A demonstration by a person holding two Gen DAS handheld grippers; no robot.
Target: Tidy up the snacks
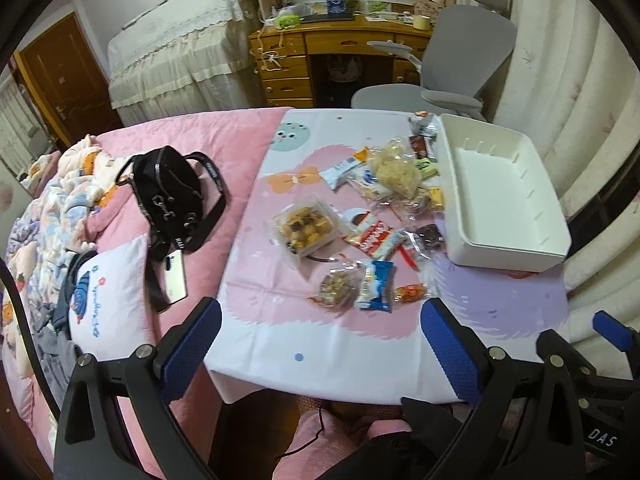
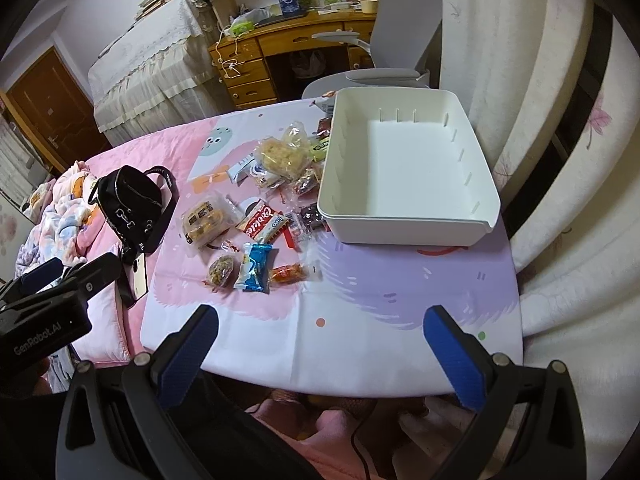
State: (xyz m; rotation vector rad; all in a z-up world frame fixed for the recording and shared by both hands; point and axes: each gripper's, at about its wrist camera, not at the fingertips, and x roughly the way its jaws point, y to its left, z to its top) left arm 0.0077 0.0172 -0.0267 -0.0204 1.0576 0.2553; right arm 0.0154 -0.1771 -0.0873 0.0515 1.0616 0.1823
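Several wrapped snacks lie scattered on a small table with a pink and white cloth (image 1: 320,344) (image 2: 360,344). Among them are a clear box of cookies (image 1: 306,226) (image 2: 206,218), a blue packet (image 1: 376,285) (image 2: 254,266), a red and white packet (image 1: 374,238) (image 2: 260,219) and a bag of pale crisps (image 1: 394,170) (image 2: 280,156). An empty white bin (image 1: 500,196) (image 2: 400,168) stands to their right. My left gripper (image 1: 320,340) hangs open over the table's near edge. My right gripper (image 2: 320,344) is open too, nothing between its fingers.
A black bag (image 1: 172,196) (image 2: 128,200) and a white phone (image 1: 176,276) (image 2: 140,280) lie on the pink bed left of the table. A grey chair (image 1: 452,68) and a wooden desk (image 1: 320,48) stand behind it, with curtains (image 2: 540,120) along the right.
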